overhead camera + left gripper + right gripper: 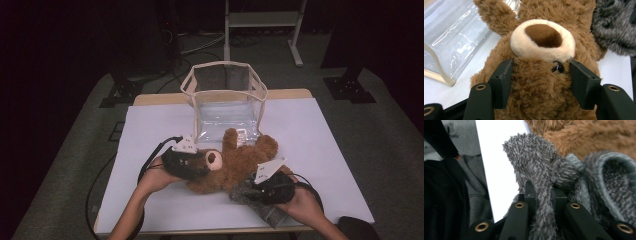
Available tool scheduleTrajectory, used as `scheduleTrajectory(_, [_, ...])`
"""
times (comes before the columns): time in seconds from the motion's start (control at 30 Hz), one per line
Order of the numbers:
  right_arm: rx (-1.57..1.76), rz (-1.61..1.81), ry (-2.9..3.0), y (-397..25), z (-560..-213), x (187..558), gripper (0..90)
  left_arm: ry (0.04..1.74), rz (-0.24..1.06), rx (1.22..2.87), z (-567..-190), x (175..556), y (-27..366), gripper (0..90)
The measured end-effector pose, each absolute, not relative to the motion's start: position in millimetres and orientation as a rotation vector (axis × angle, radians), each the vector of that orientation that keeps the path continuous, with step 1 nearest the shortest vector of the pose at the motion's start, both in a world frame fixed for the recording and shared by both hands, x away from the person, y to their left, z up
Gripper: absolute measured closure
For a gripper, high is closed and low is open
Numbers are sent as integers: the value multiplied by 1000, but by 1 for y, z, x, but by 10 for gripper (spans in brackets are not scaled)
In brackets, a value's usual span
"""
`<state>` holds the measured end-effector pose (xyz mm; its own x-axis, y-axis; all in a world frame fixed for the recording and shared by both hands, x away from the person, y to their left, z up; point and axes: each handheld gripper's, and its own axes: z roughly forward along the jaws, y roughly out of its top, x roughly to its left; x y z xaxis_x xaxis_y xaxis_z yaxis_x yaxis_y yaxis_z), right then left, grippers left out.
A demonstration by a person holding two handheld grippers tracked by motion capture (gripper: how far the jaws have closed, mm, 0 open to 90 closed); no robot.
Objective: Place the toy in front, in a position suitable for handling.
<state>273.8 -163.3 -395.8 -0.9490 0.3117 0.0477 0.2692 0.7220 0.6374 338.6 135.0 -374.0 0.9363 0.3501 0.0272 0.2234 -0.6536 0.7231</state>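
A brown teddy bear (240,157) lies on its back in the middle of the white table (150,130), its feet toward a clear bag. My left gripper (202,167) grips its head; in the left gripper view the two jaws press into the fur on either side of the head (536,82), just below the cream muzzle. My right gripper (250,190) is shut on a grey fuzzy knitted garment (267,212) beside the bear's lower right. In the right gripper view a fold of that grey garment (536,155) is pinched between the jaws of my right gripper (545,191), with brown bear fur (594,135) behind.
A clear plastic bag (225,95) with beige trim stands open at the table's far middle, close to the bear's feet; its wall (454,37) shows at the left of the left gripper view. A white frame stand (262,20) is on the floor beyond.
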Motion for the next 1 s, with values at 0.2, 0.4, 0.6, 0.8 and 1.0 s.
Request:
scheduleTrajectory(0.2, [433,1100,2827,-152,-383,276,786,387,217,2329,-373,339,132,389])
scheduleTrajectory(0.4, [426,1051,2822,-147,-389,280,787,392,212,2317,-374,338,135,390])
scheduleTrajectory(0.6, [488,1012,2798,-174,-393,272,786,386,216,2319,-374,337,136,391])
scheduleTrajectory(0.8, [567,986,2740,-201,-389,261,787,388,213,2319,-374,338,135,389])
scheduleTrajectory(1.0, [531,1046,2713,-194,-379,264,787,385,207,2328,-374,338,134,387])
